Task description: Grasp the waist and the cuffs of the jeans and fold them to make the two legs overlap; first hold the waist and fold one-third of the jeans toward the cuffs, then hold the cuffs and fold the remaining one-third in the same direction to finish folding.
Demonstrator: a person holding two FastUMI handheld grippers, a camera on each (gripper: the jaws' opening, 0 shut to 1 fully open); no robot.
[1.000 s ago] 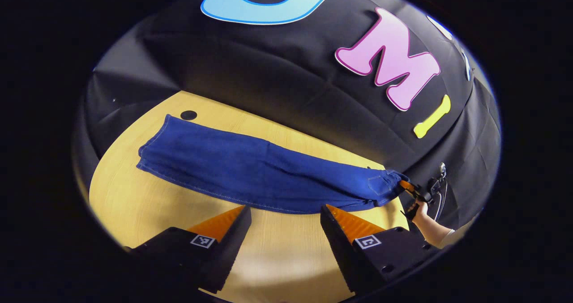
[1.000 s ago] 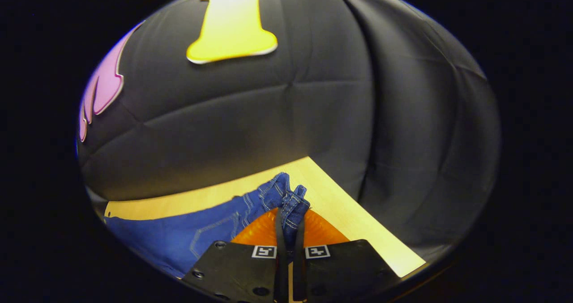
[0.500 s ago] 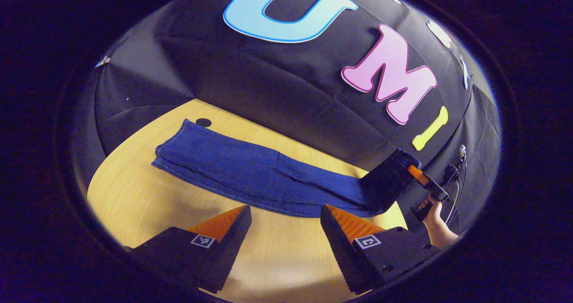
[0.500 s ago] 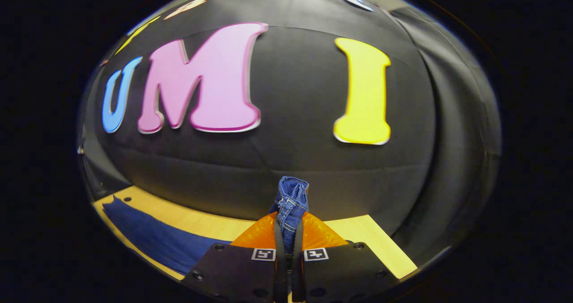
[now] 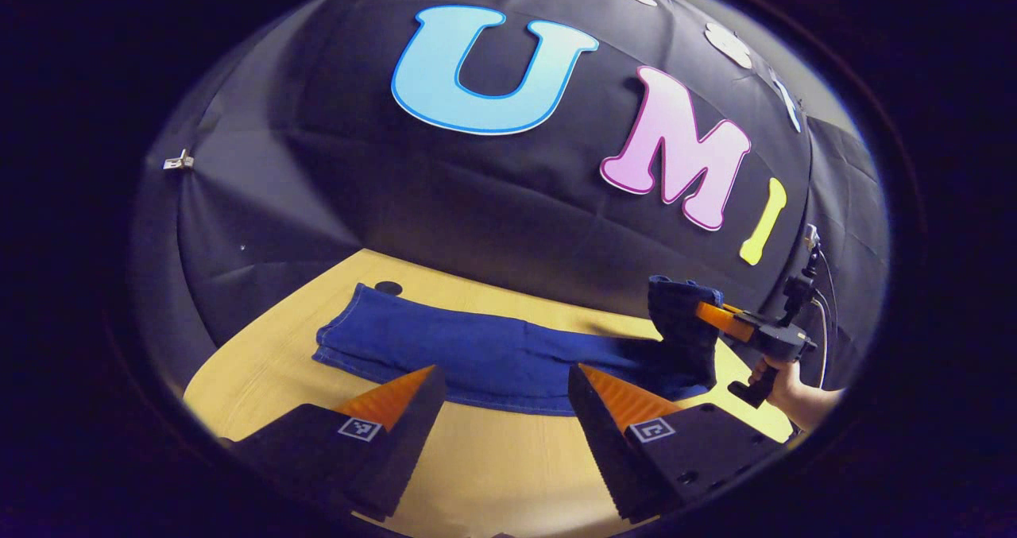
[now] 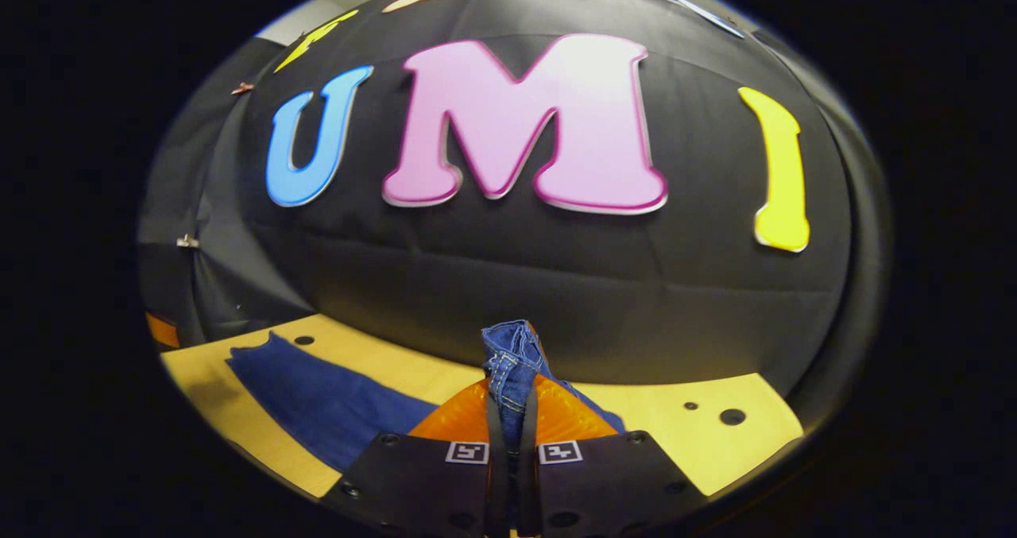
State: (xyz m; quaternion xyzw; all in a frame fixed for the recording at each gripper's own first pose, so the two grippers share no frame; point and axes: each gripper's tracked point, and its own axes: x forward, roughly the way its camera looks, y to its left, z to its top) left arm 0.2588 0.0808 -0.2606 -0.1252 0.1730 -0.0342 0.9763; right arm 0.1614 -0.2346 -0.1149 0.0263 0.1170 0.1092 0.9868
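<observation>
Up close in the left gripper view, the left gripper (image 5: 502, 387) hung over the wooden table (image 5: 493, 474) with its two fingers spread wide and nothing between them. Just past the fingertips, the jeans (image 5: 477, 355) lay flat along the table, legs stacked, the cuffs near a dark hole (image 5: 388, 288) at the far left. Off to the right, the waist (image 5: 683, 323) was lifted clear of the table, hanging from the right gripper (image 5: 711, 318), with a hand (image 5: 783, 383) on its handle. In the right gripper view, the right gripper (image 6: 512, 399) was clamped tight on the waist (image 6: 512, 355), the bunched denim poking up between both fingers. Beyond it, the jeans (image 6: 318, 395) trailed away down the table (image 6: 715, 443).
</observation>
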